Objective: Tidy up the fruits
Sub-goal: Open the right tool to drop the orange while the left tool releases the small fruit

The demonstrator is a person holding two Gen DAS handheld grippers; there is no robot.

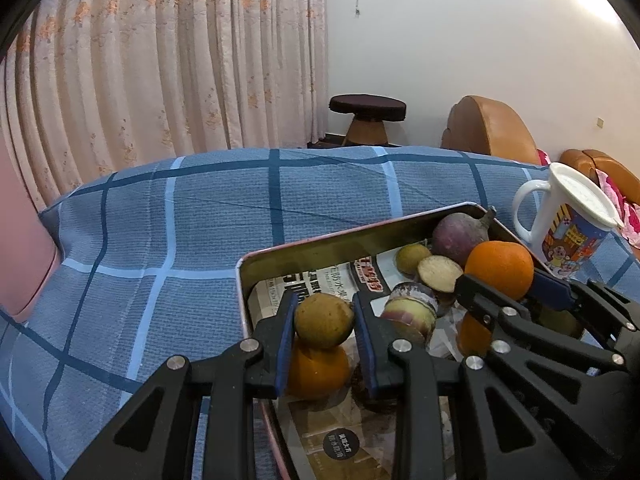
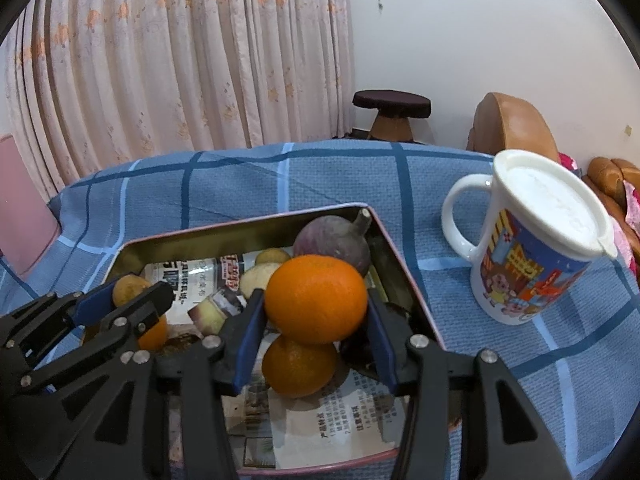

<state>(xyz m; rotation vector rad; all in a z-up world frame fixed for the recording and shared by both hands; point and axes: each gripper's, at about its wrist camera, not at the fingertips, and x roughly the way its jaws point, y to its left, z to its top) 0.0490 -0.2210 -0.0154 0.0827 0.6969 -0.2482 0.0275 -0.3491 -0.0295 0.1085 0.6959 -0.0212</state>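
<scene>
Holding fruit in both hands at once here: the left hand-held gripper (image 1: 325, 322) has its blue pads pinched on a small brownish-green fruit (image 1: 324, 321), possibly a kiwi or a small pear, though the fisheye makes that hard to call, and the right hand-held gripper (image 2: 316, 300) is clamped on an orange (image 2: 316, 299). Both loads hang just above the metal tin (image 1: 256, 264), which sits on the table under a blue checked cloth (image 1: 160, 220). The relation that matters now is up and down: each held fruit sits directly over another orange lying on the printed paper lining the tin, one orange (image 1: 318, 372) right under the left load, another orange (image 2: 299, 366) right under the right load. So neither can drop straight down without landing on fruit. The two grippers stand side by side, left one at the tin's left end, right one toward the side nearer the lidded mug (image 2: 536, 240), which stands outside the tin just beside its wall. At the far end rest a purple turnip-like root (image 2: 334, 242) and some cut pieces (image 1: 438, 274). Both grippers point forward and slightly down over the near rim. I'd judge the next placement wants a sideways shift to bare paper.
</scene>
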